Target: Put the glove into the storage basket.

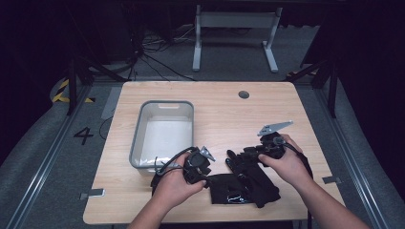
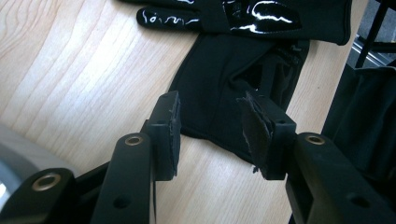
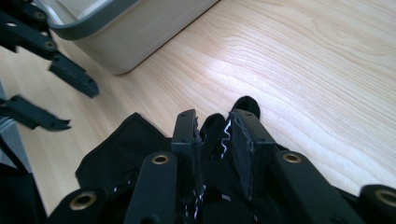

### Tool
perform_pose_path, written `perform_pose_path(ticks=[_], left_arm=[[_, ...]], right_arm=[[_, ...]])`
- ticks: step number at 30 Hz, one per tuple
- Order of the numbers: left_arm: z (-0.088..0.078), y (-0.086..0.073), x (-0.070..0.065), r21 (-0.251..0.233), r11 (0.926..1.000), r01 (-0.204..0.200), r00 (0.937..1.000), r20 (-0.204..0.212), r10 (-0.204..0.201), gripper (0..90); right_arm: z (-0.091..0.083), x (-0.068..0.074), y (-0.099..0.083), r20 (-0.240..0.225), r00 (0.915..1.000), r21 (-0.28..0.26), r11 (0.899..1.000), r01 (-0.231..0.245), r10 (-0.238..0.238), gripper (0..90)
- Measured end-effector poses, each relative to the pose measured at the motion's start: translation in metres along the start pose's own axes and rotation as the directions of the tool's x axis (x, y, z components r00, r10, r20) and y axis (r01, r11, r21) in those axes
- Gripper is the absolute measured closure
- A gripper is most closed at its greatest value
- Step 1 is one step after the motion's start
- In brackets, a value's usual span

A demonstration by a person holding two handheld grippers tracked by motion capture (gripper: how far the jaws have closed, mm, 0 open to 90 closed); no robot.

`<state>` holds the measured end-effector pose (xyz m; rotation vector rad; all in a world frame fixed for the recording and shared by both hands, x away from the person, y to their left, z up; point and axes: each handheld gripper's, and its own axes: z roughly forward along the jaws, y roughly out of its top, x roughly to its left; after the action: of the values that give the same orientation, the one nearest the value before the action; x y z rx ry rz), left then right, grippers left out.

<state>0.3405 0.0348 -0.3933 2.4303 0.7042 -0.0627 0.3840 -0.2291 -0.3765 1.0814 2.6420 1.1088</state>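
Two black gloves lie overlapped near the table's front edge. One glove (image 1: 224, 188) (image 2: 224, 70) lies flat, its cuff toward my left gripper (image 1: 206, 177) (image 2: 210, 112). That gripper is open, a pad on either side of the cuff's edge and nothing pinched. The other glove (image 1: 258, 183) (image 2: 261, 14) (image 3: 116, 154) has glossy print. My right gripper (image 1: 238, 160) (image 3: 215, 121) is shut on one of its fingers, whose tip (image 3: 246, 105) pokes out past the pads. The left gripper (image 3: 79, 106) also appears at the left of the right gripper view.
A grey plastic bin (image 1: 138, 129) (image 3: 130, 32) stands on the left half of the wooden table (image 1: 239, 114), just beyond my left hand. A round cable hole (image 1: 243, 94) sits near the far edge. A table's legs stand on the floor beyond.
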Motion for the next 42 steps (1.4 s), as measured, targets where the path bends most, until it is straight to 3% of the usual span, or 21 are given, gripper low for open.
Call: perform_pose_path(ticks=[7,13,17,24,29,33,38,42], left_arm=[[-0.004,-0.009,0.001,-0.001,0.9997,0.023,0.9997,-0.011,-0.023,57.9],[-0.005,-0.013,0.000,-0.004,0.9993,0.038,0.9991,-0.018,-0.038,57.9],[-0.006,-0.015,0.000,-0.004,0.9991,0.042,0.9989,-0.020,-0.042,57.9],[-0.004,-0.014,-0.001,0.001,0.9994,0.035,0.9993,-0.016,-0.035,57.9],[-0.003,-0.013,-0.003,0.010,0.9997,0.024,0.9997,-0.012,-0.023,57.8],[-0.002,-0.012,-0.002,0.008,0.9997,0.023,0.9997,-0.012,-0.023,57.8],[0.001,-0.010,-0.004,0.015,0.9998,0.014,0.9999,-0.004,-0.014,57.8],[0.004,-0.009,-0.005,0.021,0.9997,0.008,1.0000,0.001,-0.008,57.8]], right_arm=[[0.036,0.001,0.012,0.002,0.9995,0.077,0.997,0.032,-0.033,71.3],[0.066,0.001,0.015,0.004,0.9990,0.170,0.985,0.042,-0.044,70.3],[0.079,-0.001,0.015,0.002,0.9995,0.191,0.981,0.031,-0.031,70.1],[0.087,-0.002,0.013,0.017,0.9996,0.210,0.977,0.017,-0.021,68.3],[0.093,0.003,0.011,0.057,0.9951,0.245,0.967,0.064,-0.080,69.7],[0.095,0.006,0.011,0.083,0.9901,0.258,0.962,0.088,-0.113,77.6],[0.091,0.004,0.010,0.084,0.9917,0.253,0.965,0.074,-0.098,82.8],[0.078,0.003,0.012,0.082,0.9939,0.220,0.974,0.054,-0.074,83.6]])
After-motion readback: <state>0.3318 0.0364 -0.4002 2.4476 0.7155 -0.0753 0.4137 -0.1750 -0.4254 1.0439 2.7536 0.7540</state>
